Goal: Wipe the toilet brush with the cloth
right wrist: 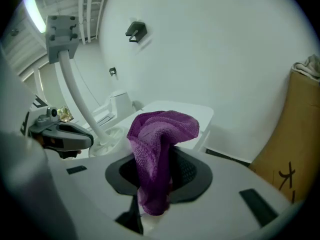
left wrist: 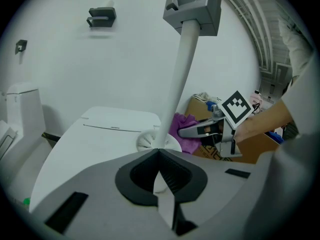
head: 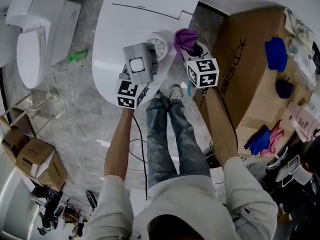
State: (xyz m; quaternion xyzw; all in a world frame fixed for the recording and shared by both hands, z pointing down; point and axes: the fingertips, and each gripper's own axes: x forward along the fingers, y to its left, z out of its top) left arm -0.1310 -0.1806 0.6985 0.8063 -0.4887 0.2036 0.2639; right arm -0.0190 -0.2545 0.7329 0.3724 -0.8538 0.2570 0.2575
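The toilet brush stands nearly upright, its white ribbed head (head: 159,45) resting on a closed white toilet lid (head: 125,19). My left gripper (left wrist: 159,154) is shut on the white shaft (left wrist: 180,74) low down near the head. The grey block handle end (left wrist: 192,6) is at the top and hides the left jaws in the head view. My right gripper (right wrist: 155,184) is shut on a bunched purple cloth (right wrist: 160,139), held just right of the brush head and apart from the shaft. In the head view the cloth (head: 186,38) sits beside the brush head.
A second white toilet (head: 32,39) stands at the left. A large cardboard box (head: 250,84) with blue and pink cloths on it is close on the right. Small boxes (head: 35,159) and cables lie on the marble floor. The person's legs (head: 170,134) are below.
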